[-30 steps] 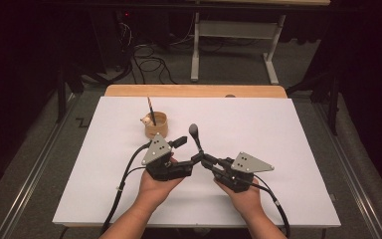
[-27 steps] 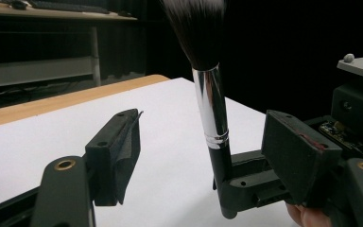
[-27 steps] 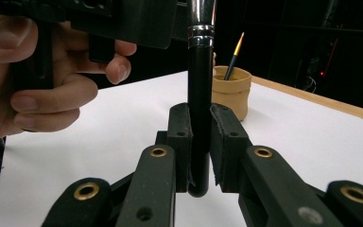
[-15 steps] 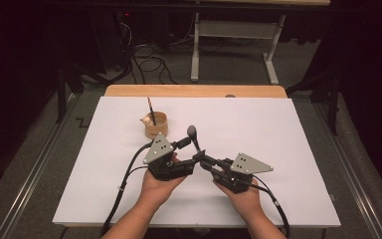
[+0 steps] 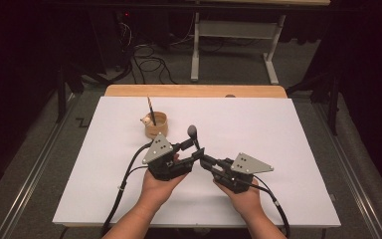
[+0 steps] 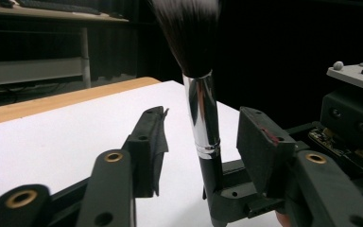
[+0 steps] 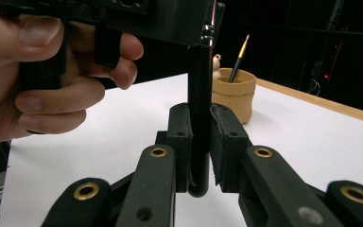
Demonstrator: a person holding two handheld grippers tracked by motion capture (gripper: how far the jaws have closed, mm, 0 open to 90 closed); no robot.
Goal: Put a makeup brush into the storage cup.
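Your right hand-held gripper (image 7: 199, 142) clamps the black-handled, silver-ferruled makeup brush (image 6: 202, 109) upright above the white table (image 5: 288, 139); your left hand-held gripper (image 6: 203, 142) (jaws just closing) brackets it, not yet touching.

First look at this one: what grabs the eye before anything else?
A makeup brush stands upright near the middle of the white table, bristles up, its black handle clamped in the right hand-held gripper. The left hand-held gripper has just been closing around its silver ferrule, pads not yet touching. Behind them to the left sits a small tan cup holding a thin brush.
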